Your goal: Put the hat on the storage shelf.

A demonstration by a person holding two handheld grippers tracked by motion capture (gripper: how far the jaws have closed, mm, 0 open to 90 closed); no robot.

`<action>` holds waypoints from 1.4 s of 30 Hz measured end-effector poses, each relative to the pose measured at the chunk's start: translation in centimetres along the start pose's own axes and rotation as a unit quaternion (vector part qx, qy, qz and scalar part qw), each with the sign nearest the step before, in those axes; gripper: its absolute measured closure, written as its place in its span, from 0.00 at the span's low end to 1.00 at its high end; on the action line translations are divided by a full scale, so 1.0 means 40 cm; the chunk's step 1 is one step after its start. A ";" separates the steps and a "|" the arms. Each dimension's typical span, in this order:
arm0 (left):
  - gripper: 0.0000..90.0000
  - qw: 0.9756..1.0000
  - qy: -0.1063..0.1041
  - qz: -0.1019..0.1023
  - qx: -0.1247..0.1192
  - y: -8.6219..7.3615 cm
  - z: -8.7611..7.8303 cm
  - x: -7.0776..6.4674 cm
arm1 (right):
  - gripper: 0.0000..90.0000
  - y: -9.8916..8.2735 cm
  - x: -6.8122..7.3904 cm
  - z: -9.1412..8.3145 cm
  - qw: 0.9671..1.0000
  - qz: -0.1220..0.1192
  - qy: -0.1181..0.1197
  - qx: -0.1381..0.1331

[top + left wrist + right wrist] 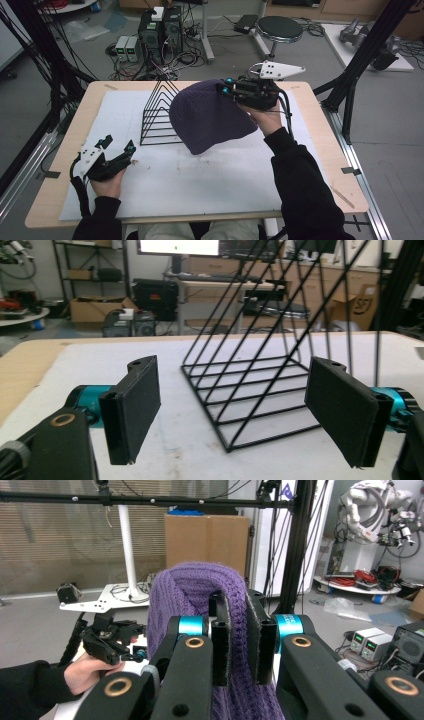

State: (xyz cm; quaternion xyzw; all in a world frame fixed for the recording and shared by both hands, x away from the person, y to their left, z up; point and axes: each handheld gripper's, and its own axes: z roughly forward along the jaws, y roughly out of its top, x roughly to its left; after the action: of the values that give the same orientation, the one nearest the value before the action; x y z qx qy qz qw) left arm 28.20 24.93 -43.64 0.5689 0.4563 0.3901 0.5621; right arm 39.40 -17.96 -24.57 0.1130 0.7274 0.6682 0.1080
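right gripper (pixel 238 645) has its jaws clamped on a fold of the purple beanie (pixel 210 116), lifting it so it drapes down from the jaws onto the white mat (pixel 200 185) of the worktop. left gripper (pixel 232 407) rests low with jaws wide apart, nothing between them, the black wire rack (pixel 260 390) just ahead.
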 end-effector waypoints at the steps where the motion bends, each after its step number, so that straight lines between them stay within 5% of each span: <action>1: 0.25 1.000 -0.006 0.000 0.000 0.000 0.002 -0.005 | 0.93 0.002 0.003 0.003 1.000 -0.001 0.002 0.001; 10: 0.24 0.998 -0.059 0.007 -0.004 0.005 0.012 -0.043 | 0.92 0.016 0.024 0.034 1.000 -0.002 0.011 0.002; 17: 0.24 0.995 -0.103 0.012 -0.005 0.008 0.021 -0.064 | 0.92 0.026 0.037 0.054 1.000 -0.004 0.023 -0.001; 24: 0.23 0.984 -0.178 0.020 -0.011 0.016 0.027 -0.088 | 0.92 0.027 0.050 0.074 1.000 -0.004 0.027 0.004; 33: 0.23 0.974 -0.225 0.030 0.004 0.011 0.047 -0.120 | 0.92 0.034 0.064 0.086 0.999 -0.004 0.038 -0.003; 42: 0.24 0.957 -0.289 0.022 0.005 0.010 0.054 -0.153 | 0.92 0.050 0.087 0.106 0.999 -0.007 0.052 -0.007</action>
State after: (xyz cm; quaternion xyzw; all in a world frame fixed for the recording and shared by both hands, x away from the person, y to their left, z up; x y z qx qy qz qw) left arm 28.60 18.47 -42.96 0.6697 0.2641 0.2191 0.6587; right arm 37.45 -12.69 -22.94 0.0724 0.7281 0.6775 0.0755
